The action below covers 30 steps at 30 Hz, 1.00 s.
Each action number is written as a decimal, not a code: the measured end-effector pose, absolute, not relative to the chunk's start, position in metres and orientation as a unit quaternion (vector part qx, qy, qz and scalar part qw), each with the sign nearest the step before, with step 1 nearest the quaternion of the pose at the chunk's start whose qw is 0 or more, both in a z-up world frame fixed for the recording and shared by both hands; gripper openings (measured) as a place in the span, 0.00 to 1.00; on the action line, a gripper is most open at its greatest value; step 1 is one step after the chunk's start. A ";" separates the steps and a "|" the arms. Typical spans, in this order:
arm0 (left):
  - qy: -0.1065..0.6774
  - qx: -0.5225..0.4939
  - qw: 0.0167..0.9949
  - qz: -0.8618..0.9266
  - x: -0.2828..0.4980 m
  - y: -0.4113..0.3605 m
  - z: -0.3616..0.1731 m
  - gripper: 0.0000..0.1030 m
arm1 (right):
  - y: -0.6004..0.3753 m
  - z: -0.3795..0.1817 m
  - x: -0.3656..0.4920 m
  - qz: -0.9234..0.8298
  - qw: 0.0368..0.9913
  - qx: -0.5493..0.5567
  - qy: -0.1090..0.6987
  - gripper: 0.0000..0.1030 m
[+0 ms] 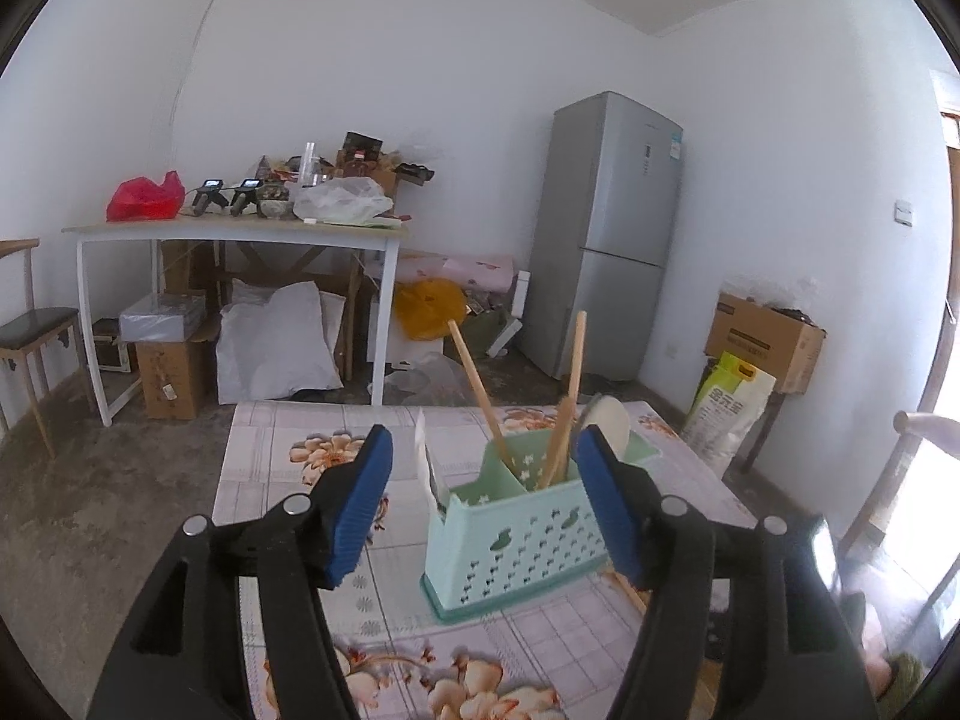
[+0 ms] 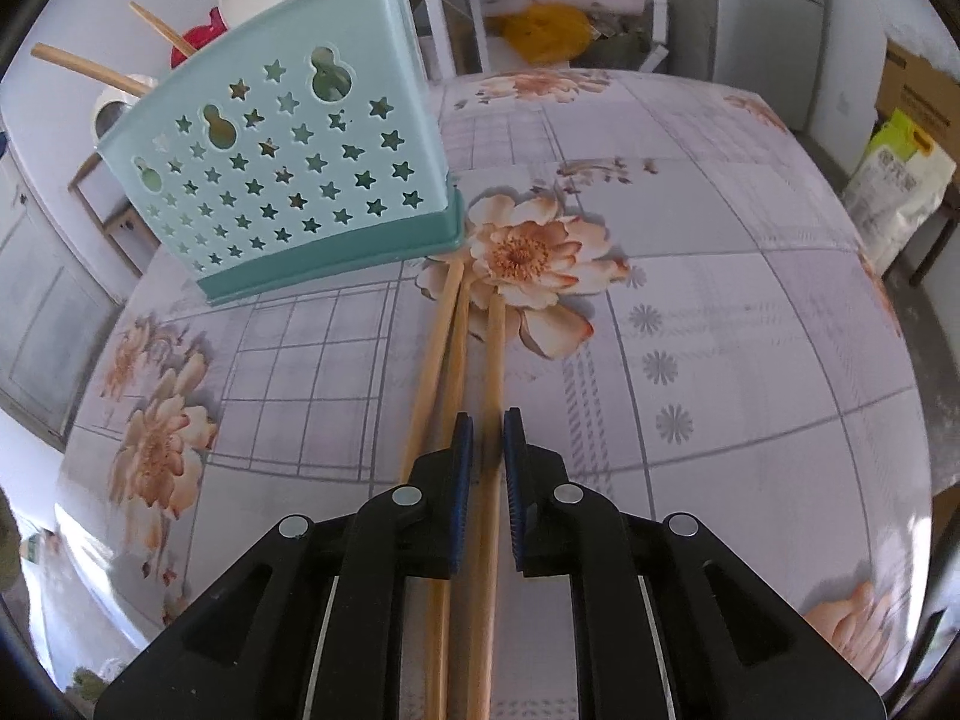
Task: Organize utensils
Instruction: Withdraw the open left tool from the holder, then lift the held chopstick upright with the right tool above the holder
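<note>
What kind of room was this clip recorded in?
Probably a lived-in home kitchen or dining room used partly for storage. A fridge stands in the corner, a floral tablecloth covers the table holding the utensil basket, and cardboard boxes sit along the wall.

- A white-and-yellow sack (image 1: 729,414) at about four o'clock in the left wrist view, standing beside the table — it carries large printed characters, too blurred to read.
- The cardboard box (image 1: 762,339) behind it bears a dark printed label, illegible.
- The grey fridge (image 1: 606,234) has a small sticker near its top — unreadable.
- No text can be read anywhere.
</note>
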<state>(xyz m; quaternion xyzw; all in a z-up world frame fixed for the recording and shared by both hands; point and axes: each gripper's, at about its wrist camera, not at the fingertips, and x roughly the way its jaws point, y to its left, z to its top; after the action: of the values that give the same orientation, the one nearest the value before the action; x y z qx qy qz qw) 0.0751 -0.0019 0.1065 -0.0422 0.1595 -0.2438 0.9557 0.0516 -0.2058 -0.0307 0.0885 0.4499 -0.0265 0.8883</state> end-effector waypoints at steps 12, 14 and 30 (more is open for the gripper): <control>0.224 -0.030 0.933 -0.279 0.059 -0.016 0.058 0.62 | -0.224 -0.006 0.044 -0.040 0.900 0.129 0.413 0.04; 0.244 -0.029 0.928 -0.282 0.060 -0.022 0.045 0.62 | -0.227 0.005 0.038 -0.036 0.907 0.139 0.395 0.04; 0.295 -0.027 0.915 -0.274 0.069 -0.032 -0.003 0.62 | -0.211 0.078 0.003 0.005 0.943 0.156 0.292 0.04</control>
<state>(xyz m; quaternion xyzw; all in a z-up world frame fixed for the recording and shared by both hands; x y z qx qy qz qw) 0.0692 -0.0324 -0.0026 -0.0270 0.2952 -0.2740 0.9149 0.0027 -0.2111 0.0780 0.1562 0.2922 0.0048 0.9435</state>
